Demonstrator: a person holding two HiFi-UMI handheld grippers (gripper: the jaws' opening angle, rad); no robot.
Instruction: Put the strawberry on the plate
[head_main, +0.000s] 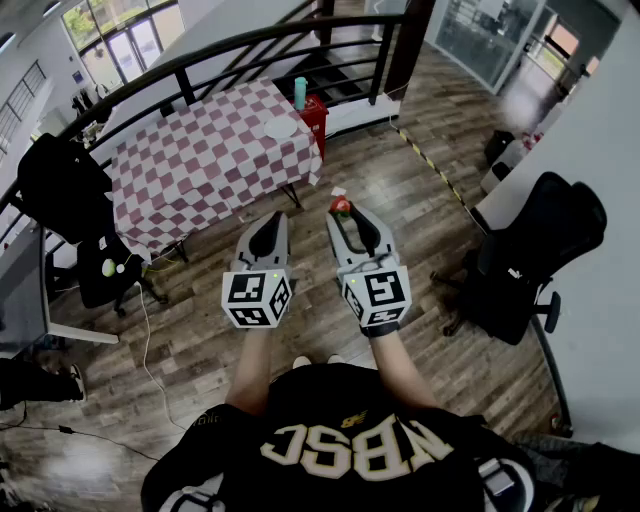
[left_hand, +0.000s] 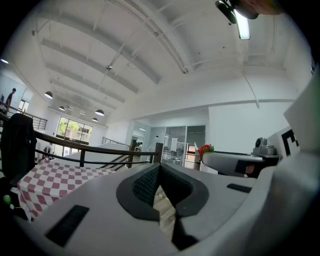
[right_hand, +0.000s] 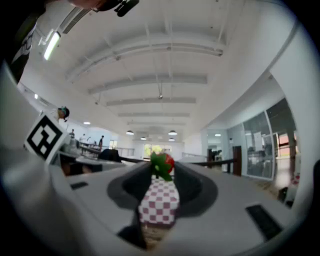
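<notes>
A red strawberry (head_main: 341, 206) with green leaves is pinched at the tips of my right gripper (head_main: 341, 211), held in the air over the wooden floor. In the right gripper view the strawberry (right_hand: 162, 165) sits between the two dark pads, with the checkered table (right_hand: 159, 202) beyond it. The white plate (head_main: 281, 128) lies near the far right corner of that red-and-white checkered table (head_main: 190, 165), well ahead of both grippers. My left gripper (head_main: 274, 220) hovers beside the right one, its jaws meeting at the tip (left_hand: 159, 167) with nothing in them. The strawberry (left_hand: 204, 149) also shows in the left gripper view.
A teal cup (head_main: 300, 92) stands past the plate at the table's far edge. A curved black railing (head_main: 250, 45) runs behind the table. Black office chairs stand at the left (head_main: 60, 190) and right (head_main: 535, 250). A cable (head_main: 150, 350) trails over the floor.
</notes>
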